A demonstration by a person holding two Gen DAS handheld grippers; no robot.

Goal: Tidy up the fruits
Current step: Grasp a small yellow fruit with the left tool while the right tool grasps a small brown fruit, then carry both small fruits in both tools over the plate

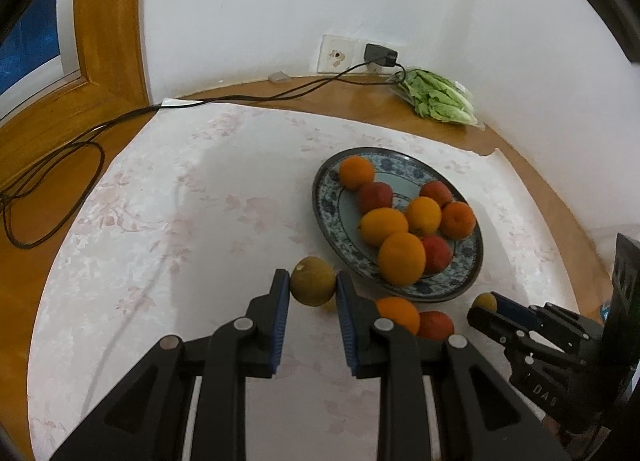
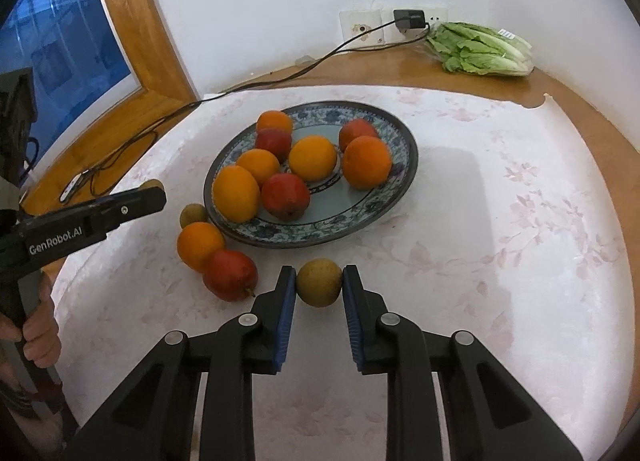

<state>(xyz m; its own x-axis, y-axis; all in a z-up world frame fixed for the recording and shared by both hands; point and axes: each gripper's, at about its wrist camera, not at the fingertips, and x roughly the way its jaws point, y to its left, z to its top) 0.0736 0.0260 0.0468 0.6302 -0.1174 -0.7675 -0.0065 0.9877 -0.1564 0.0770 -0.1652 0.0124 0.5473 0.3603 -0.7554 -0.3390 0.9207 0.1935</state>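
Both grippers tilt downward beside the blue-patterned ceramic plate (image 2: pixel 400 137). Left gripper (image 1: pixel 313 287), marked "GenRobot.AI", pinches a round brownish-green fruit (image 1: pixel 312 280); right gripper (image 2: pixel 319 283) clamps another brownish-green round fruit (image 2: pixel 319 282) near the plate's front rim.

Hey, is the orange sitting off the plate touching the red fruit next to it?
Touching. The right wrist view shows the orange pressed against the red fruit with no cloth visible between them.

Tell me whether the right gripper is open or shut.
Shut. The right gripper has both blue pads pressed against a small brown fruit just in front of the plate.
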